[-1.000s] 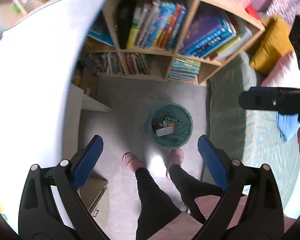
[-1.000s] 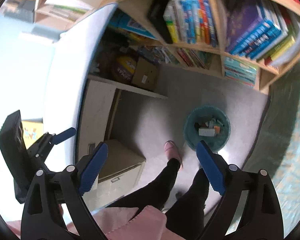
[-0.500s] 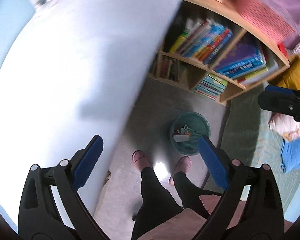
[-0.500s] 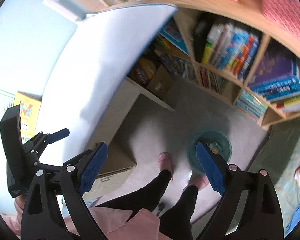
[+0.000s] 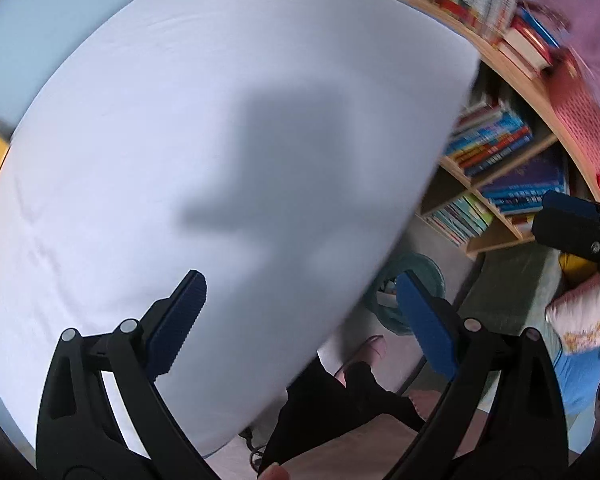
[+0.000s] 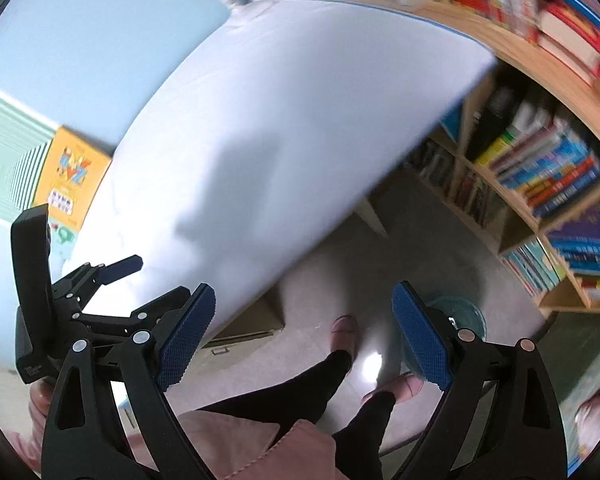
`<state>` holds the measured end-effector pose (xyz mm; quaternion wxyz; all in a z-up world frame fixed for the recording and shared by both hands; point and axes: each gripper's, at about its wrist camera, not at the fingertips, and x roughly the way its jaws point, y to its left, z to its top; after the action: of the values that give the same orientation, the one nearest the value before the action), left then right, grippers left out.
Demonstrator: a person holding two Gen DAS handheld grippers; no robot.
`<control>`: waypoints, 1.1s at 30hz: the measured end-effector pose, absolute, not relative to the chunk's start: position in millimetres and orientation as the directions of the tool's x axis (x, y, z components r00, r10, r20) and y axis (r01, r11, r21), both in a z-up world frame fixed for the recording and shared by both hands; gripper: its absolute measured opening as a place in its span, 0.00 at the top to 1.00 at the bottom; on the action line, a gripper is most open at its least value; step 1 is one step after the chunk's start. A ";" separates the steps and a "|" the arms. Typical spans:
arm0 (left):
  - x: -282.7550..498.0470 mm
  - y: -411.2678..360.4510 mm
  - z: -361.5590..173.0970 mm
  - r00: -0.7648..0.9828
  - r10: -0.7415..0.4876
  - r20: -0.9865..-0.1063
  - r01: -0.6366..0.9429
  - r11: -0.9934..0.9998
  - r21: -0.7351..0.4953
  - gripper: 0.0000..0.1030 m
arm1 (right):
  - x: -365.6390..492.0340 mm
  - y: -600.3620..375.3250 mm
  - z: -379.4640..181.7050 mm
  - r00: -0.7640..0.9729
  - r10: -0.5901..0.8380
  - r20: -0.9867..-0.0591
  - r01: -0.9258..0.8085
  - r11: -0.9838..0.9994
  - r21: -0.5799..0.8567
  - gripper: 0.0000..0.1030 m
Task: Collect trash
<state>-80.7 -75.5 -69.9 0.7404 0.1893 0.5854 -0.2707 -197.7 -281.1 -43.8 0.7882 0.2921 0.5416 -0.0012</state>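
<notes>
A teal trash bin (image 5: pixel 422 274) stands on the grey floor near my feet, partly hidden by my left gripper's right finger; it also shows in the right wrist view (image 6: pixel 466 314) behind the right finger. My left gripper (image 5: pixel 300 320) is open and empty, held over the edge of a white-covered table (image 5: pixel 220 140). My right gripper (image 6: pixel 304 332) is open and empty, above the floor beside the table (image 6: pixel 280 120). The left gripper also shows at the left of the right wrist view (image 6: pixel 112 280). No trash shows on the table.
A wooden bookshelf full of books (image 5: pixel 496 152) stands behind the bin, also in the right wrist view (image 6: pixel 540 168). A cardboard box (image 6: pixel 252 320) sits under the table. A green rug (image 5: pixel 512 280), cushions (image 5: pixel 580 316) and a yellow booklet (image 6: pixel 68 172) lie around.
Both grippers have swung up and left, away from the bin toward the white table, which now fills most of the left view. Both stay open and empty.
</notes>
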 end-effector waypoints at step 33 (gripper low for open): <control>0.2 45.5 -69.5 0.258 -0.108 -0.960 0.307 0.951 -0.024 0.09 | -82.3 -182.0 -24.4 0.346 0.385 -0.856 -0.016 0.914 0.405 0.13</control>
<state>0.2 45.5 -69.5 0.7887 0.0838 0.5947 -0.1315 -82.3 -182.0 -24.4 0.8034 0.1655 0.5581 0.1248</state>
